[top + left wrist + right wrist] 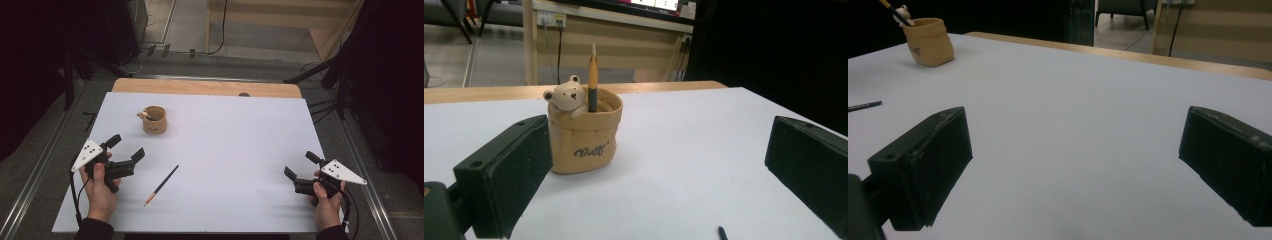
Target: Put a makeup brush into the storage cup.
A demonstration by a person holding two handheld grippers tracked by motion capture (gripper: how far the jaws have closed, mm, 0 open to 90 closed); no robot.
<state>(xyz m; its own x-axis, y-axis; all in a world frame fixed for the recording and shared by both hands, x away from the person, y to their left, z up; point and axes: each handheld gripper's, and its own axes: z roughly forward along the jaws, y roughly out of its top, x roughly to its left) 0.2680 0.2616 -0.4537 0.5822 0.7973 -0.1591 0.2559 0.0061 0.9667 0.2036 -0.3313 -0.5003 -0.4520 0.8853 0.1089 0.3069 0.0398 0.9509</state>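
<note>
White table (pixel 240 150): tan bear-faced pot (pixel 154 120) holds one pencil (pixel 593 80), another pencil (pixel 161 185) lies loose (mid-sheet bare); left gripper (pixel 126 148) and right gripper (pixel 300 165) both gape, holding nothing.

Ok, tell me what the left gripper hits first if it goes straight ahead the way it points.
Probably the tan bear cup holding a pencil: it sits ahead between the open jaws of the left gripper, slightly toward the left jaw. Depth is unclear.

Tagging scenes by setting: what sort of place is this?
Probably a lab or recording room: a table under a plain white sheet, dark tripod legs beside it, cables across the floor, bare wooden furniture behind.
</note>
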